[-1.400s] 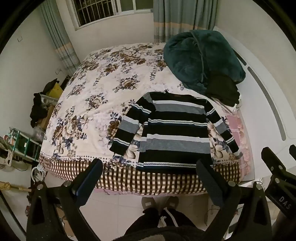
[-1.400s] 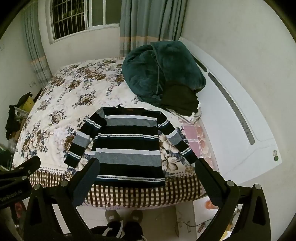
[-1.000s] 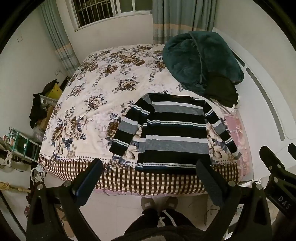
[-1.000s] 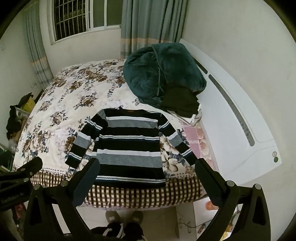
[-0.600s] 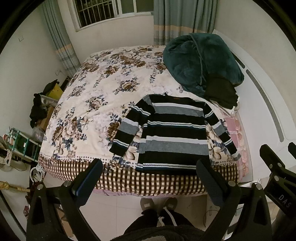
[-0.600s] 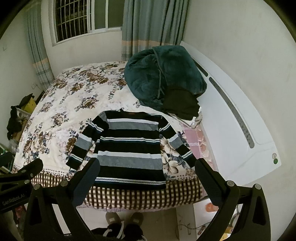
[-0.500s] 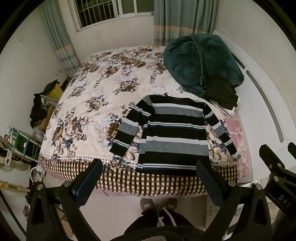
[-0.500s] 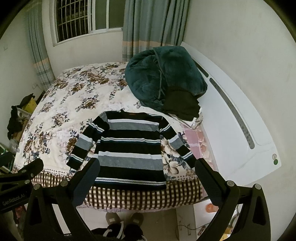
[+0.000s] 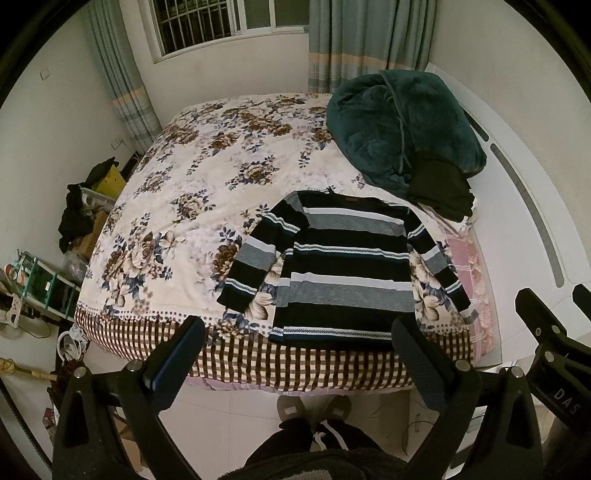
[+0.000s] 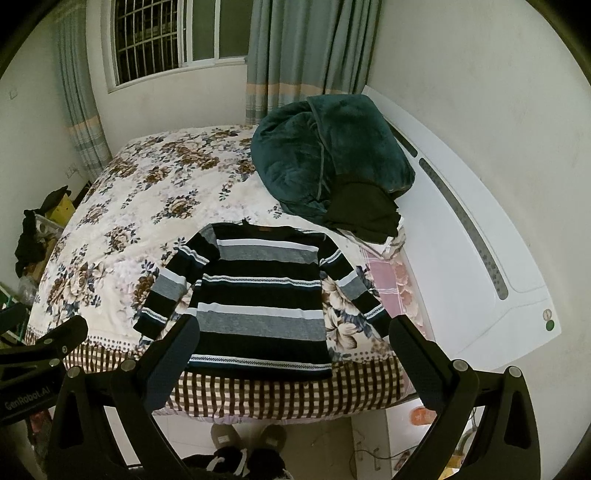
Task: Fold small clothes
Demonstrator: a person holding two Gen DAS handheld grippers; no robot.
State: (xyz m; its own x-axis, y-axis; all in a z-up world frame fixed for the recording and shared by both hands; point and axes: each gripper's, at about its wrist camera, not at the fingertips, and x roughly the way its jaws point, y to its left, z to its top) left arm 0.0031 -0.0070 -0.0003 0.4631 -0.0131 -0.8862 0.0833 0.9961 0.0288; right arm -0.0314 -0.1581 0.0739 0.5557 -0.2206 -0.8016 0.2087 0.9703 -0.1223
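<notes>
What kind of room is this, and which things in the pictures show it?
Most likely a home bedroom. A large bed with a floral cover fills the room, a striped sweater lies flat on it beside a teal blanket, and a curtained window is behind.

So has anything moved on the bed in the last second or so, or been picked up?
Nothing was picked up or let go. The black, grey and white striped sweater lies flat as before, and the left gripper and right gripper stay open and empty. Only the view drifted slightly. The dark teal plush blanket is unmoved.
</notes>
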